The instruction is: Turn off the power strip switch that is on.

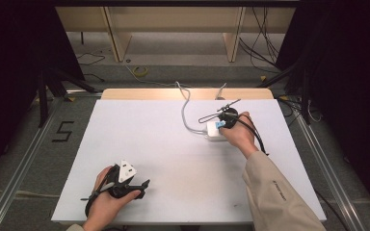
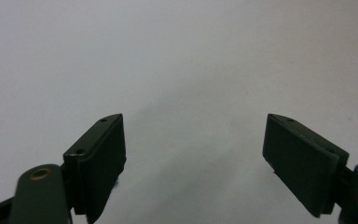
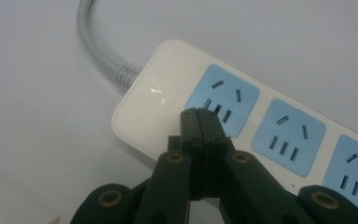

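A white power strip (image 3: 168,93) with blue socket faces (image 3: 223,100) lies on the white table, its grey cable (image 3: 95,44) running off toward the far edge. My right gripper (image 3: 199,114) is shut with nothing between its jaws, and its tip sits over the strip's cable end, at the edge of the first socket. In the high view the right gripper (image 1: 227,118) covers much of the power strip (image 1: 214,130) at the table's right middle. My left gripper (image 2: 193,140) is open over bare table; in the high view the left gripper (image 1: 142,188) rests near the front left edge.
The grey cable (image 1: 185,108) curves from the strip to the table's far edge (image 1: 188,94). Beyond the table are floor cables and wooden frame legs (image 1: 118,38). Dark stands flank both sides. A "5" marking (image 1: 63,131) is on the floor at left.
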`<state>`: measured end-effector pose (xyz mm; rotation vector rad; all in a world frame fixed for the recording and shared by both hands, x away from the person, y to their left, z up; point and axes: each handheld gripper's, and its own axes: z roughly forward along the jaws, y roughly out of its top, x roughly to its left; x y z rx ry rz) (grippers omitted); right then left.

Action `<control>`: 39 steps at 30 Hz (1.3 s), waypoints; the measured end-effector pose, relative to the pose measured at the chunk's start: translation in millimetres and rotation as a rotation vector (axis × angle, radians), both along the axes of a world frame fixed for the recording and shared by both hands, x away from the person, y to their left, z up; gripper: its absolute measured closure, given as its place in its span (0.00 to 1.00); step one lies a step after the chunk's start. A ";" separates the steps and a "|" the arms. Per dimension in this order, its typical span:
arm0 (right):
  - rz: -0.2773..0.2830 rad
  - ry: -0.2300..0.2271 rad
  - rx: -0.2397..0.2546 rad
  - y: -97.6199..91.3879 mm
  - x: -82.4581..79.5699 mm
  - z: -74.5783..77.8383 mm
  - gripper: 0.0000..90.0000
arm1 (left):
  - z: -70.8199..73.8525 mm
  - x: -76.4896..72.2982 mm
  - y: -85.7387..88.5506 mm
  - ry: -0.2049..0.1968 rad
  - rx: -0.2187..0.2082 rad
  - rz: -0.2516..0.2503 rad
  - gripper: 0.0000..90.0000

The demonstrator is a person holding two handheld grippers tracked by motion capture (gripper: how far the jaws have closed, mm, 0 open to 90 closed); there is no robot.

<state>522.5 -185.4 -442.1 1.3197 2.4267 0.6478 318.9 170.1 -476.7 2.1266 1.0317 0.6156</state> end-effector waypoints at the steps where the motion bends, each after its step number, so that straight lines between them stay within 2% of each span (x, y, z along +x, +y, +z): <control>1: -0.002 0.000 0.002 -0.1 0.0 0.0 1.00 | 0.0 0.0 0.1 0.001 -0.001 0.001 0.23; 36: -0.019 -0.009 0.012 -0.5 -1.1 -0.5 1.00 | 0.0 -0.2 0.0 0.000 -0.001 0.000 0.23; 39: -0.022 -0.027 0.028 -0.7 -1.3 1.6 1.00 | 0.0 -0.3 0.1 0.000 0.000 0.001 0.23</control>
